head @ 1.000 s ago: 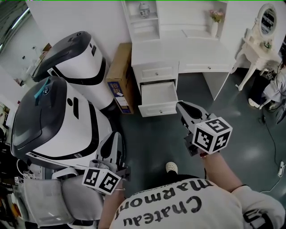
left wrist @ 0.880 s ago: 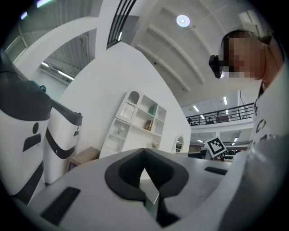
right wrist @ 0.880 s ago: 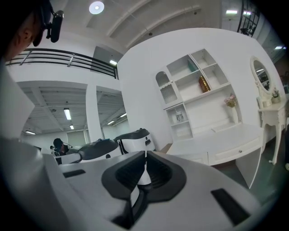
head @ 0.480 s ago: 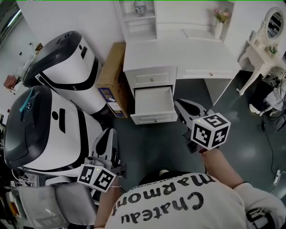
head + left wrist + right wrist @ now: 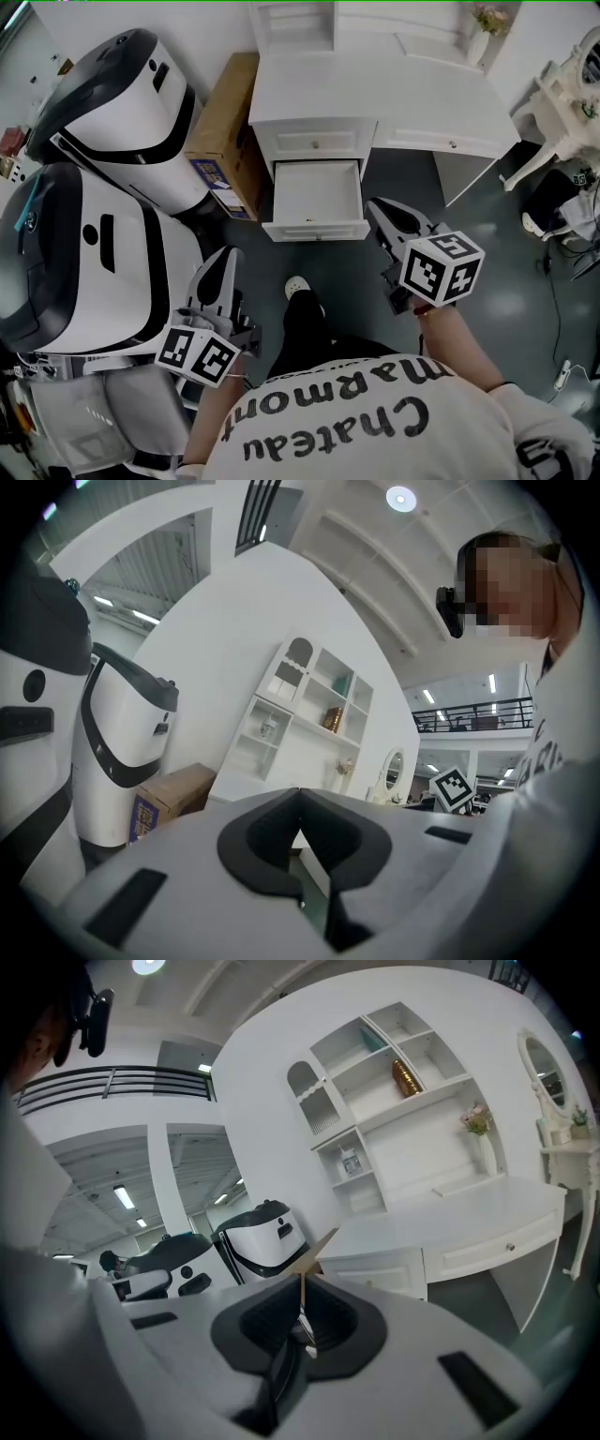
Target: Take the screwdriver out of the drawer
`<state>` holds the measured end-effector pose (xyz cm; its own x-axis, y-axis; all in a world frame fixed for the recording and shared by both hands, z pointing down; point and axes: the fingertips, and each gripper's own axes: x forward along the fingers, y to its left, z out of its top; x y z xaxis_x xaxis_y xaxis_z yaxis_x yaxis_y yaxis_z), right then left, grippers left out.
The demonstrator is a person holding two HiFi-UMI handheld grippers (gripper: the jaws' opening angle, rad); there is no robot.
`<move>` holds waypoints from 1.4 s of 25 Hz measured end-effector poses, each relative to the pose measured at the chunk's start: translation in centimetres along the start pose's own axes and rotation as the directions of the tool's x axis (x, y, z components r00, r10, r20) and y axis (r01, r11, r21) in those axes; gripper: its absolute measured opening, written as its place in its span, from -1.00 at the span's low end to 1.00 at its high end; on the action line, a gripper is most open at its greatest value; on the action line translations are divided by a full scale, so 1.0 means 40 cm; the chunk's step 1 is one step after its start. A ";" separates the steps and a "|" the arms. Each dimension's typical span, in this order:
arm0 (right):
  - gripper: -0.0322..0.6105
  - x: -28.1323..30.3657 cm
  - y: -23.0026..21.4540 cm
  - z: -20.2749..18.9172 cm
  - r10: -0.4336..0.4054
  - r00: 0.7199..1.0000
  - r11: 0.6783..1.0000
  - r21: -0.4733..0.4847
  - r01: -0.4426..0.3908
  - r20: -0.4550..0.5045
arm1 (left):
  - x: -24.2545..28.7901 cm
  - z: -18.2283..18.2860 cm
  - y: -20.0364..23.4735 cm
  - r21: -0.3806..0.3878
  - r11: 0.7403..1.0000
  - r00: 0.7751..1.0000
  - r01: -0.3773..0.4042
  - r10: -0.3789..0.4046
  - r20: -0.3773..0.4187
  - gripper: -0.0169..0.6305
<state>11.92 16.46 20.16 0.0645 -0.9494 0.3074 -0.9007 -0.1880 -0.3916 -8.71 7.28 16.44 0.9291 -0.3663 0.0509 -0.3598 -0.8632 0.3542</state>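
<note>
The white desk (image 5: 375, 94) stands ahead with its middle drawer (image 5: 314, 230) pulled open. The drawer's inside looks bare white from the head view, and I cannot make out a screwdriver in it. My right gripper (image 5: 376, 209) is shut and empty, its tip just right of the drawer's front corner and above the floor. My left gripper (image 5: 225, 255) hangs lower left of the drawer, beside the white machine, also shut with nothing in it. In the left gripper view the left gripper (image 5: 299, 791) has its jaws meeting at the tip. The right gripper (image 5: 302, 1275) shows the same in its own view.
Two large white-and-black machines (image 5: 117, 94) (image 5: 75, 253) fill the left side. A cardboard box (image 5: 220, 141) leans between them and the desk. A white vanity table (image 5: 562, 89) stands at the right. My shoe (image 5: 296, 284) is on the dark floor below the drawer.
The desk and open drawer have come nearer. Both grippers have advanced toward the drawer, still shut. A leg has stepped forward between them.
</note>
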 end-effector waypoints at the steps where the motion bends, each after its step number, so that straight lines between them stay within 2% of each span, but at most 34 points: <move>1: -0.80 0.020 -0.012 -0.001 -0.004 1.000 1.000 0.005 0.004 -0.008 | 0.022 -0.001 0.012 -0.003 1.000 1.000 0.003 -0.003 -0.006 -0.88; 13: -0.80 0.379 -0.151 0.066 -0.055 0.997 0.997 0.059 0.058 -0.062 | 0.327 0.066 0.236 0.029 0.998 0.997 0.057 -0.056 -0.046 -0.88; 16: -0.80 0.480 -0.163 0.089 -0.041 0.997 0.996 0.081 0.046 -0.064 | 0.393 0.081 0.305 0.031 0.997 0.996 0.066 -0.064 -0.065 -0.88; 24: -0.80 0.667 -0.197 0.149 -0.046 0.996 0.996 0.068 0.051 -0.072 | 0.547 0.102 0.450 0.028 0.997 0.991 0.077 -0.074 -0.110 -0.88; 29: -0.80 0.746 -0.222 0.030 -0.085 0.972 0.993 0.057 0.100 -0.217 | 0.571 0.020 0.523 0.020 0.996 0.979 0.082 -0.077 -0.188 -0.88; 35: -0.80 0.819 -0.278 -0.220 -0.100 0.887 0.988 0.064 0.144 -0.451 | 0.524 -0.146 0.620 -0.083 0.997 0.957 -0.007 -0.018 -0.290 -0.88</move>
<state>20.28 -10.34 42.21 -0.0469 -0.7095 0.7031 -0.8527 -0.3382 -0.3981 2.36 -19.76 31.75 0.9202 -0.2345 0.3133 -0.3576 -0.8291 0.4299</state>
